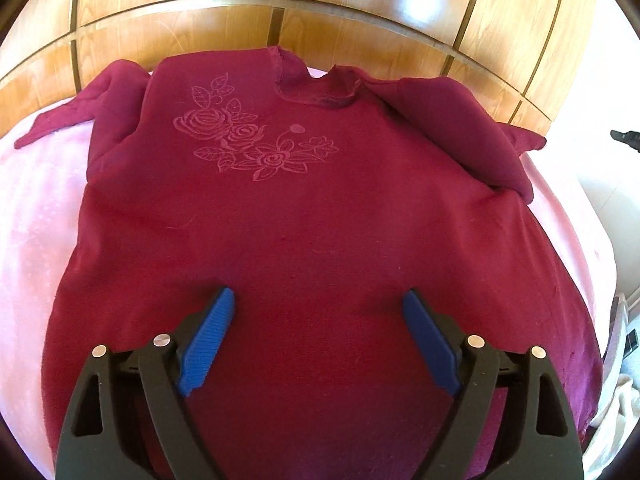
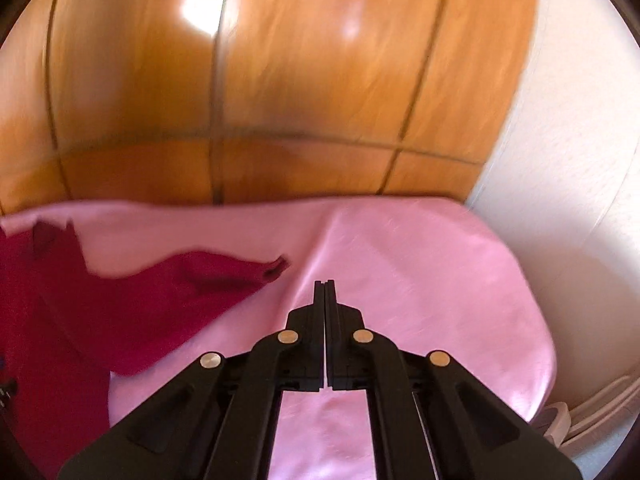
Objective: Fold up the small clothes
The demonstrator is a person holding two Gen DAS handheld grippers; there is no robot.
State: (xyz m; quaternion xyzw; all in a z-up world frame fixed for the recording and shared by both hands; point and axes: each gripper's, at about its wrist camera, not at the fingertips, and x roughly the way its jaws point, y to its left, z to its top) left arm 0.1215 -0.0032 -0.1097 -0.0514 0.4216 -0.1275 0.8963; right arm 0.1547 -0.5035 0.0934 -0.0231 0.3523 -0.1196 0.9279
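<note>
A dark red top (image 1: 312,208) with a pink flower print (image 1: 256,140) lies spread front-up on a pink sheet (image 1: 36,216), neck toward the wooden headboard. Both sleeves are crumpled beside the shoulders. My left gripper (image 1: 318,300) hovers over the lower middle of the top, blue pads wide apart, open, nothing between them. In the right wrist view my right gripper (image 2: 325,286) is shut and holds nothing, above bare pink sheet (image 2: 420,280). The top's right sleeve (image 2: 192,276) lies to its left, apart from it; this view is blurred.
A glossy wooden headboard (image 1: 280,12) rises right behind the bed. A white wall (image 2: 568,160) and white cables (image 2: 592,412) stand at the bed's right side. A pale cloth (image 1: 616,412) lies off the right edge.
</note>
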